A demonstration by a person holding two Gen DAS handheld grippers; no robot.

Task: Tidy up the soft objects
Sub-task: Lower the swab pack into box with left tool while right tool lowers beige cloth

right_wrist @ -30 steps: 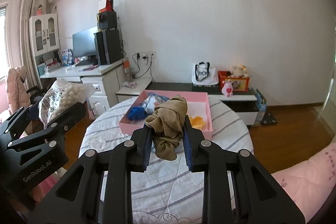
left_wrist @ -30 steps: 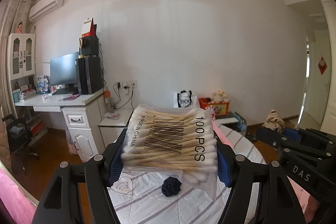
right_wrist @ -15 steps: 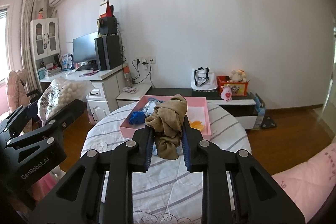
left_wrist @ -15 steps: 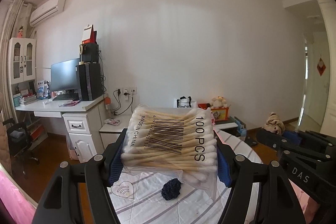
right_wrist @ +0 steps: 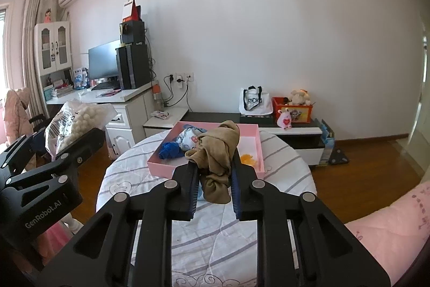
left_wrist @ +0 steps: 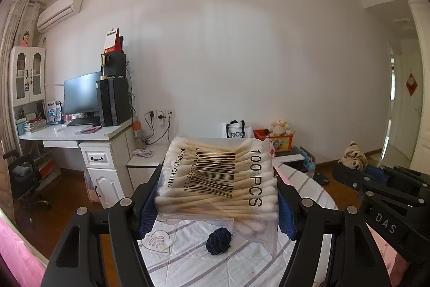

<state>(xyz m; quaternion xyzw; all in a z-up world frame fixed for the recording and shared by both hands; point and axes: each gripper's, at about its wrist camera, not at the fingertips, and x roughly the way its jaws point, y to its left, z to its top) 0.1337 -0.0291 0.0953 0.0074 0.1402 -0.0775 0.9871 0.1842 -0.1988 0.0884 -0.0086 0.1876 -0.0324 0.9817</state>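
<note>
Both grippers loaded, pink tray waiting ahead

The right gripper (right_wrist: 215, 174) has tightened a little more over the last second and now pinches the brown cloth (right_wrist: 216, 152) firmly — the cloth hangs above the table (right_wrist: 134, 179), just short of the pink tray (right_wrist: 258, 149), so the grasp looks settled and ready for carrying over. The left gripper (left_wrist: 217, 195) is unchanged, clamped on the bag of cotton swabs (left_wrist: 217, 176) held above the dark blue ball (left_wrist: 219, 242) on the table

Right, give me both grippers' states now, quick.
Left gripper: shut on the bag of cotton swabs.
Right gripper: shut on the brown cloth.
</note>
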